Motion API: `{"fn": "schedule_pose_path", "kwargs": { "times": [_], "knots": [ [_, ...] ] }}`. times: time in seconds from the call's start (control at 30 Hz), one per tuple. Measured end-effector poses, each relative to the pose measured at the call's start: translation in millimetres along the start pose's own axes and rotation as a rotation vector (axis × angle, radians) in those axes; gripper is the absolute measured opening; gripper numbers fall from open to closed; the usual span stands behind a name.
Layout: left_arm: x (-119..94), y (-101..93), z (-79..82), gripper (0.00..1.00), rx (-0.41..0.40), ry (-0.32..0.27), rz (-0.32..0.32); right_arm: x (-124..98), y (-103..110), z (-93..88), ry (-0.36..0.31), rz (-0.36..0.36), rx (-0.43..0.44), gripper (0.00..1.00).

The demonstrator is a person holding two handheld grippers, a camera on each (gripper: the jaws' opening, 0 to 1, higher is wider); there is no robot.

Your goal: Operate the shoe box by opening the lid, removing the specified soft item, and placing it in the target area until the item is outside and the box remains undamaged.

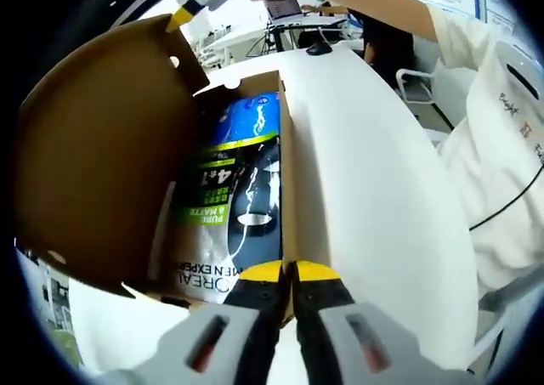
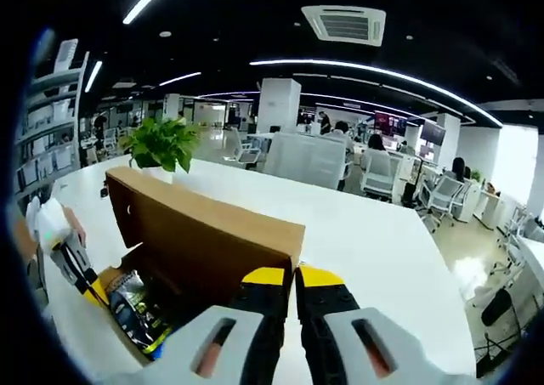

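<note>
A brown cardboard shoe box [image 1: 287,172] stands open on the white table, its lid [image 1: 102,155] swung up at the left. Inside lies a soft pouch [image 1: 234,198], black, white, blue and green, with printed lettering. My left gripper [image 1: 289,273] is shut on the near end of the box's side wall. At the top, my right gripper [image 1: 183,13] pinches the raised lid's far corner. In the right gripper view the right gripper [image 2: 294,276] is shut on the lid's edge [image 2: 212,223]. The pouch [image 2: 140,313] lies below it, and the left gripper [image 2: 89,287] is at the box's corner.
The white table [image 1: 374,189] runs wide to the right of the box. A person's sleeve [image 1: 501,147] is at the right edge. A potted plant [image 2: 161,143] stands behind the lid. Office desks and chairs [image 2: 378,177] fill the room beyond.
</note>
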State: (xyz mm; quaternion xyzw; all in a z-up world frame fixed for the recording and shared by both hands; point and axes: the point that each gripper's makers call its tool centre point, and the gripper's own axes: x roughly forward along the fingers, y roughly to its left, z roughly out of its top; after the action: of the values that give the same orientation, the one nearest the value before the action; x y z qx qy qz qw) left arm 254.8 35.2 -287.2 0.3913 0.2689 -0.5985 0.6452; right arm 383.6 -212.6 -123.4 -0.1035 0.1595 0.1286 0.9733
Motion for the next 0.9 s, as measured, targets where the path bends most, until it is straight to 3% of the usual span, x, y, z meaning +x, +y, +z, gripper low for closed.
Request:
{"fn": "schedule_pose_path", "kwargs": {
  "times": [0.23,0.43,0.67,0.9],
  "knots": [
    [0.2,-0.4,-0.1,0.03,0.004,-0.002,-0.002,9.1,-2.8,1.7,-0.026,-0.053,-0.006,0.01],
    [0.4,-1.4,0.1,0.03,0.003,-0.003,0.001,13.4,-3.7,1.8,-0.044,-0.043,0.042,0.01],
    [0.6,-1.5,-0.1,0.03,0.0,-0.003,-0.003,17.6,-4.3,2.3,-0.052,-0.056,0.025,0.01],
    [0.7,-1.5,-0.4,0.02,-0.008,-0.004,-0.01,22.6,-7.3,3.3,-0.066,-0.033,0.085,0.01]
  ]
}}
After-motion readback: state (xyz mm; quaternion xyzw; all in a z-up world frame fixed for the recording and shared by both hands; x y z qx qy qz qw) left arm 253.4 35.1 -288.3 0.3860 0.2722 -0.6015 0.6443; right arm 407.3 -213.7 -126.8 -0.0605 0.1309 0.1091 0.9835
